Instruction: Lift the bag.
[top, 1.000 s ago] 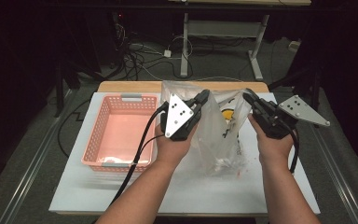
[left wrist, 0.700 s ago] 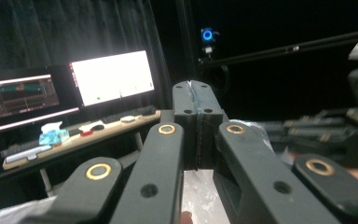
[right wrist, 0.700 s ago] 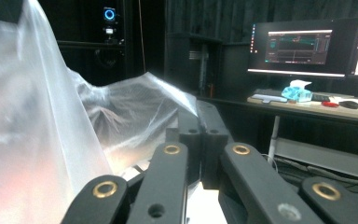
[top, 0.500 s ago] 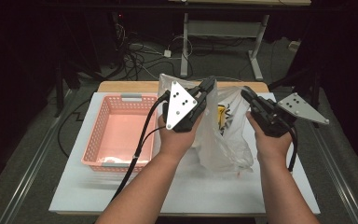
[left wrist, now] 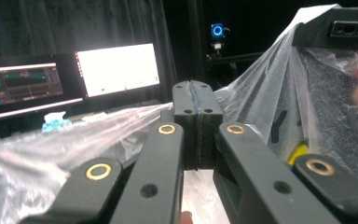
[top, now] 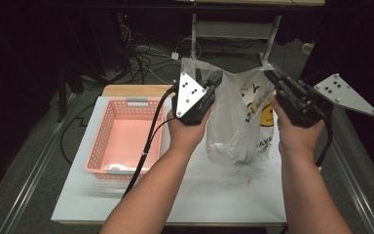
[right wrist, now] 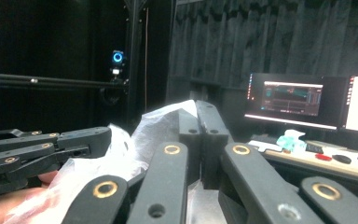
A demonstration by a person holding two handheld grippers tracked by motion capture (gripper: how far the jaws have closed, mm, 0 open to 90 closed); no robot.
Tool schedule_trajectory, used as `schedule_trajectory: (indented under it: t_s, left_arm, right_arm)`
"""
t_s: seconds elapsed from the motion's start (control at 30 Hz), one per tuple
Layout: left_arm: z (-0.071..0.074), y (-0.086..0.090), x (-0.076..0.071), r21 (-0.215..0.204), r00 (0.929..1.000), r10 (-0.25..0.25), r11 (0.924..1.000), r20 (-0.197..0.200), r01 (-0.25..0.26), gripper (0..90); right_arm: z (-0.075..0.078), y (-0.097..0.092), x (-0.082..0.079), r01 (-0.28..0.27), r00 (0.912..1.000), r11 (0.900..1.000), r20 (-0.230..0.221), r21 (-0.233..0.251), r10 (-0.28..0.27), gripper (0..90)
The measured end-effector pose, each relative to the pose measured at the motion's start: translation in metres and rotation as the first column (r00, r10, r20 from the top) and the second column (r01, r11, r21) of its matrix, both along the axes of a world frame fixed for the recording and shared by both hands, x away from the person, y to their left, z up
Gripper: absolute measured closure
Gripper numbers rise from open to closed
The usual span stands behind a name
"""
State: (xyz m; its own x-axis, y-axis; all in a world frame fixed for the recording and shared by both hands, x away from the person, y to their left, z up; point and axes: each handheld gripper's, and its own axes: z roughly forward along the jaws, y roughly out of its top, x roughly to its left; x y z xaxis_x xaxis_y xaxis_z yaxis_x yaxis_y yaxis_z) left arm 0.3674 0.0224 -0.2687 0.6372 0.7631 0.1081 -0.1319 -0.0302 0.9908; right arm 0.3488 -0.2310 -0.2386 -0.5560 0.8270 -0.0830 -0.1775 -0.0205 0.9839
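Left claw (top: 213,80) and right claw (top: 272,78), each clamped tight on a top edge of the clear plastic bag (top: 238,122), have lifted it off the desk (top: 214,195) near its far right corner, beside the pink basket (top: 121,141), mouth spread, seemingly for emptying or filling

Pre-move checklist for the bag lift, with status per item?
1. Left gripper shut on the bag rim: ok; in the left gripper view film is pinched between the shut jaws.
2. Right gripper shut on the opposite rim: ok; the right gripper view shows film at its shut jaws.
3. Bag mouth spread between the grippers: ok.
4. Bag bottom off the table: cannot tell; it hangs at or just above the surface.
5. Contents settled inside the bag: cannot tell; the film blurs them.
6. Basket apart from the bag: ok; it sits to the left with a gap.
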Motion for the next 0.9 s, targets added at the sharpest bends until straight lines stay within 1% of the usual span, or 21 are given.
schedule_trajectory:
  t_s: [0.07,0.1,0.13,0.2,0.23,0.27,0.37,0.47,0.5,0.6,0.67,0.7,0.73,0.8,0.83,0.87,0.9]
  left_arm:
    - [0.002,-0.001,0.005,-0.004,1.0000,-0.004,1.0000,-0.005,0.004,88.1]
    - [0.000,-0.003,0.008,0.002,0.9999,-0.001,1.0000,-0.010,0.001,88.1]
    - [-0.003,-0.005,0.012,0.011,0.9997,-0.003,0.9999,-0.025,0.003,88.1]
    - [-0.013,-0.009,0.020,0.040,0.9978,-0.002,0.9992,-0.066,0.005,88.1]
    - [-0.020,-0.009,0.024,0.044,0.9960,-0.005,0.9990,-0.089,0.009,88.1]
    - [-0.027,-0.009,0.026,0.038,0.9937,-0.012,0.9991,-0.111,0.016,88.0]
    - [-0.042,-0.008,0.030,0.043,0.9893,-0.011,0.9989,-0.145,0.017,88.0]
    - [-0.050,-0.004,0.031,0.043,0.9851,-0.006,0.9990,-0.172,0.014,87.9]
    - [-0.051,-0.003,0.031,0.044,0.9841,-0.007,0.9989,-0.177,0.015,87.6]
    - [-0.053,0.002,0.025,0.051,0.9805,-0.012,0.9984,-0.196,0.022,85.7]
    - [-0.053,0.005,0.019,0.081,0.9792,-0.012,0.9963,-0.202,0.029,79.3]
    - [-0.054,0.006,0.015,0.091,0.9793,-0.009,0.9955,-0.202,0.028,77.5]
    - [-0.056,0.008,0.011,0.092,0.9779,-0.014,0.9951,-0.209,0.034,74.9]
    - [-0.059,0.013,0.005,0.088,0.9718,-0.024,0.9951,-0.235,0.046,68.7]
    - [-0.061,0.017,0.001,0.090,0.9725,-0.023,0.9949,-0.232,0.045,66.4]
    - [-0.064,0.019,-0.005,0.081,0.9658,-0.044,0.9945,-0.255,0.067,64.3]
    - [-0.066,0.021,-0.008,0.081,0.9627,-0.052,0.9938,-0.265,0.076,61.3]
  right_arm:
    - [-0.001,-0.002,0.006,0.010,0.9999,0.9999,-0.010,0.002,-0.010,90.0]
    - [-0.004,-0.004,0.010,0.015,0.9996,0.9999,-0.024,0.001,-0.015,90.0]
    - [-0.008,-0.005,0.014,0.022,0.9988,0.9998,-0.043,0.002,-0.022,90.0]
    - [-0.023,-0.008,0.023,0.034,0.9952,0.9994,-0.092,-0.005,-0.034,90.0]
    - [-0.029,-0.008,0.026,0.040,0.9931,0.9991,-0.110,-0.011,-0.041,90.0]
    - [-0.037,-0.009,0.029,0.043,0.9910,0.9989,-0.126,-0.019,-0.045,90.0]
    - [-0.060,-0.011,0.034,0.051,0.9823,0.9981,-0.179,-0.035,-0.056,90.0]
    - [-0.076,-0.014,0.037,0.055,0.9754,0.9976,-0.211,-0.042,-0.063,90.0]
    - [-0.081,-0.014,0.037,0.056,0.9731,0.9974,-0.221,-0.046,-0.065,90.0]
    - [-0.087,-0.014,0.037,0.057,0.9688,0.9968,-0.238,-0.056,-0.069,90.0]
    - [-0.090,-0.015,0.038,0.062,0.9675,0.9959,-0.241,-0.066,-0.076,90.0]
    - [-0.091,-0.016,0.038,0.065,0.9666,0.9954,-0.243,-0.071,-0.080,90.0]
    - [-0.092,-0.016,0.038,0.065,0.9656,0.9952,-0.247,-0.073,-0.081,90.0]
    - [-0.093,-0.017,0.039,0.070,0.9634,0.9946,-0.253,-0.077,-0.087,90.0]
    - [-0.094,-0.017,0.039,0.072,0.9632,0.9940,-0.253,-0.083,-0.091,90.0]
    - [-0.094,-0.017,0.040,0.073,0.9628,0.9935,-0.254,-0.087,-0.093,90.0]
    - [-0.095,-0.017,0.040,0.074,0.9610,0.9934,-0.260,-0.088,-0.094,90.0]
